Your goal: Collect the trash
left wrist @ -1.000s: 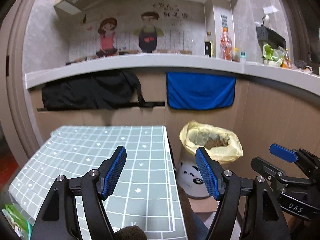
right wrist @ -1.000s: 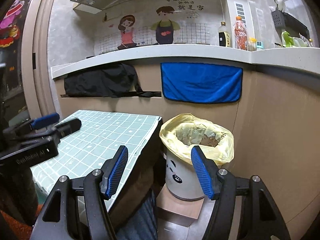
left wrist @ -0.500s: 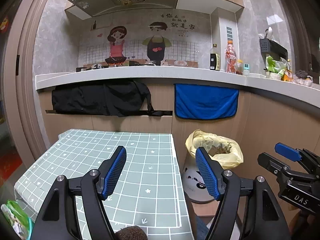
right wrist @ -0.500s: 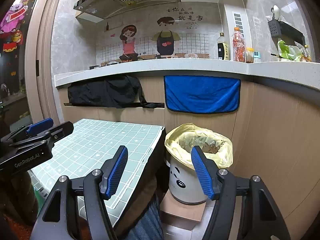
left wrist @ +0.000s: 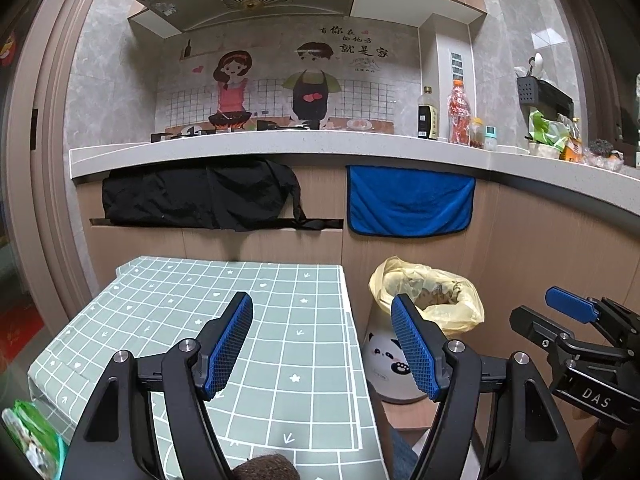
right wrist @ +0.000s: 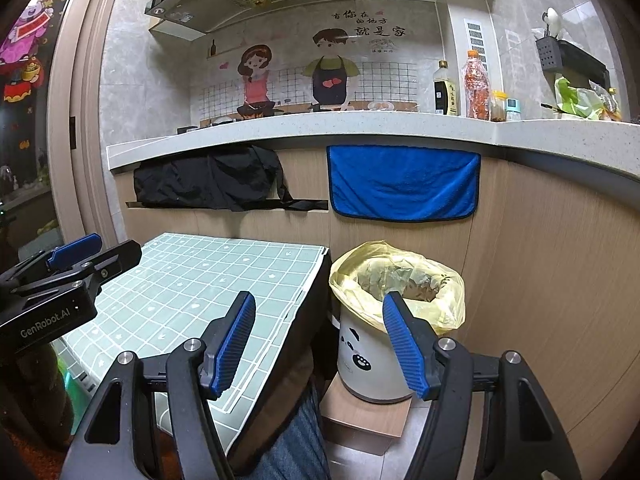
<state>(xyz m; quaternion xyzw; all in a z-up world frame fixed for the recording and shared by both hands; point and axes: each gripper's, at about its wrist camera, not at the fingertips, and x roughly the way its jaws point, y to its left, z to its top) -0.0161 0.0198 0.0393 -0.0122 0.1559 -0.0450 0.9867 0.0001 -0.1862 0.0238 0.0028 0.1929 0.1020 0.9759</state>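
Note:
A white panda trash bin (left wrist: 386, 364) lined with a yellow bag (left wrist: 428, 292) stands on a low wooden box right of the table; it also shows in the right wrist view (right wrist: 366, 364). My left gripper (left wrist: 322, 344) is open and empty above the near part of the green checked table (left wrist: 224, 300). My right gripper (right wrist: 318, 340) is open and empty, hovering between the table's right edge and the bin. A green wrapper (left wrist: 30, 440) lies at the table's near left corner. A brown object (left wrist: 264, 468) shows at the bottom edge of the left view.
A kitchen counter (left wrist: 280, 144) runs behind, with a black bag (left wrist: 200, 194) and a blue towel (left wrist: 408, 200) hanging below it. Bottles (left wrist: 458, 112) and packets stand on the counter at right. A wooden cabinet wall (right wrist: 560, 280) is right of the bin.
Both grippers have risen and tilted upward, so the counter and hood show more and the table and bin sit lower. Both stayed open.

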